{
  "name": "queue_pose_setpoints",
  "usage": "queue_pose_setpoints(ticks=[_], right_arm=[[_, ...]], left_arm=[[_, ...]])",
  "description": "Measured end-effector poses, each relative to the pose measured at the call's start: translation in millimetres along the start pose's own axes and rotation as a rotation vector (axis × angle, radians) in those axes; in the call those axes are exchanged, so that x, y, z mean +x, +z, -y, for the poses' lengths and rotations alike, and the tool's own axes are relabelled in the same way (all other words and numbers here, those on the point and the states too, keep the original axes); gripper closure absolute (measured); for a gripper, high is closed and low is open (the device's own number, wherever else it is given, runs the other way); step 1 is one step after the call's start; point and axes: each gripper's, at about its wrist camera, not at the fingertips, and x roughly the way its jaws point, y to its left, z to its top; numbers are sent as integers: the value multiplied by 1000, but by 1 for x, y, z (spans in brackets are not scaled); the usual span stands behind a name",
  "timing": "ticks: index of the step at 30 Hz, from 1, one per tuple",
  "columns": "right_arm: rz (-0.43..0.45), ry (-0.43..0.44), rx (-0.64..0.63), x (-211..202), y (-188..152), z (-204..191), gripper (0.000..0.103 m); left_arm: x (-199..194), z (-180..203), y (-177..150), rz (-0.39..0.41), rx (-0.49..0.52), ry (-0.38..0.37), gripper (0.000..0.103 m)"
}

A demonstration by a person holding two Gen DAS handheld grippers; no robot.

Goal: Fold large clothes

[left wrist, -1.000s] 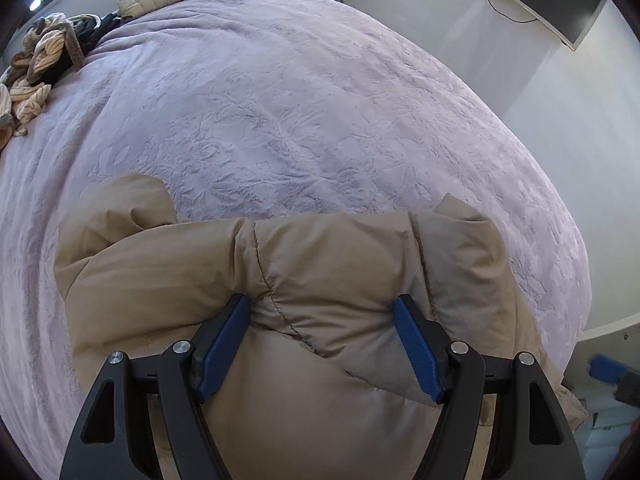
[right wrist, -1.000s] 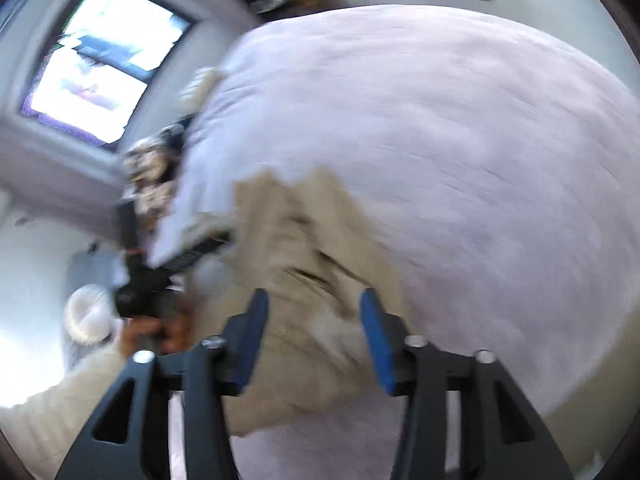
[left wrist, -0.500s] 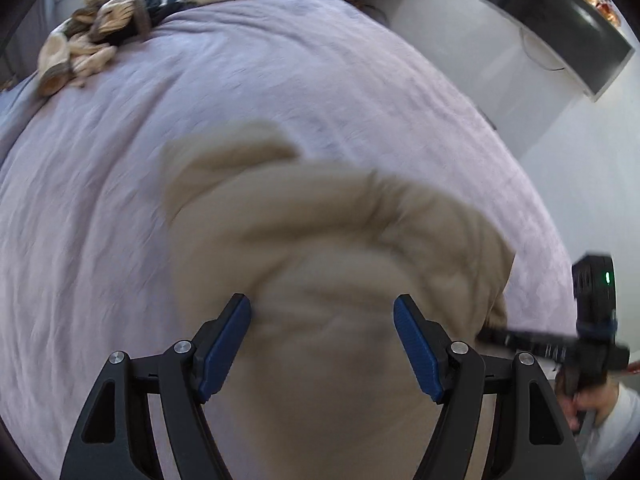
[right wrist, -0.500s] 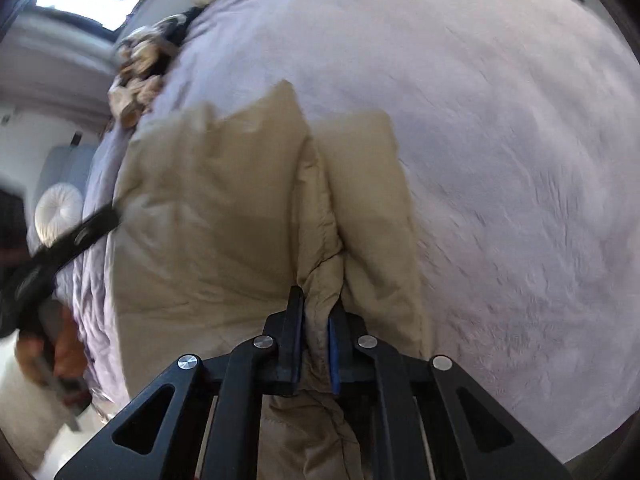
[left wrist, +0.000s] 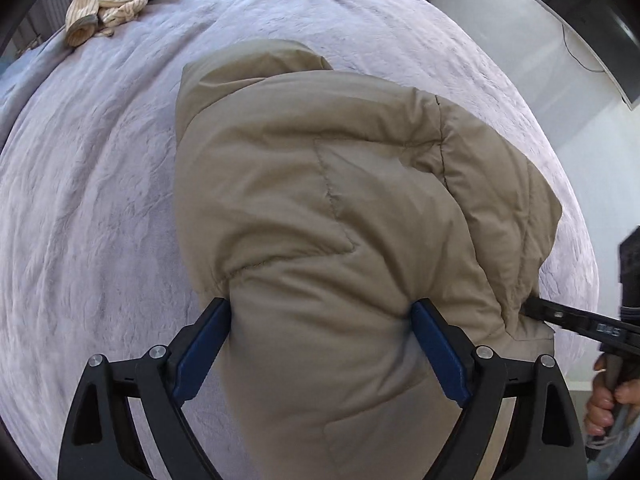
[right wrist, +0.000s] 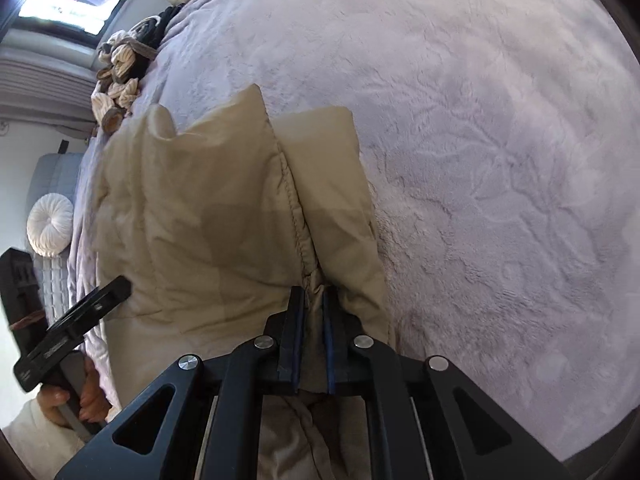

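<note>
A tan puffy jacket (left wrist: pixel 340 208) lies bunched on the lilac bed cover (left wrist: pixel 100 200). My left gripper (left wrist: pixel 320 344) is open, its blue pads either side of a thick fold of the jacket without pinching it. My right gripper (right wrist: pixel 312 320) is shut on a seam fold of the jacket (right wrist: pixel 200 220) at its near edge. The right gripper also shows in the left wrist view (left wrist: pixel 532 308) at the jacket's right edge, and the left gripper in the right wrist view (right wrist: pixel 120 288) at its left side.
A pile of striped and dark clothes (left wrist: pixel 116 4) lies at the far corner of the bed, also in the right wrist view (right wrist: pixel 124 64). A wall screen (left wrist: pixel 592 20) hangs to the right. A white round cushion (right wrist: pixel 50 224) sits beside the bed.
My right gripper went from open to shut on the jacket's seam fold. The jacket got pulled and turned on the bed. My left gripper stayed open around the fold.
</note>
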Motion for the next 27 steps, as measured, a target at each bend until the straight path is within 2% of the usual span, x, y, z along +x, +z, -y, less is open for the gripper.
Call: queue_pose_setpoints(ticks=[1,3,4,5,7,9,12,18,23,27], right_arm=[[4,2,-8,-6,-1,-2,86],[24,9,-22,-23,-1,-4,67],[33,17,-24,-27,0,-6,37],[46,28,-27,-34,1,-8,16],[66,43,-53,-46,3,-13,15],[52,20,-92,-47,5,-20,15],[12,-43,-157,-37,9,-32,5],[-41,-135,-217,-16,7,-46,5],[-105,-241,-239,15,8,-41,5],[-120,-205,-194,23,10,-34,5]], left_arm=[[0,-1,0,-2,-7,-1,12],[-1,-1,-1,-2,-15,0,12],[-2,-1,-2,-1,-16,2,12],[-2,-1,-3,0,-17,3,12],[-2,-1,-3,0,-22,6,12],[-2,-1,-4,1,-27,10,12],[-3,-1,-4,-1,-34,15,12],[-5,-3,-5,-4,-50,20,12],[-6,-4,-5,-16,-58,20,12],[-14,-12,-3,-34,-75,2,12]])
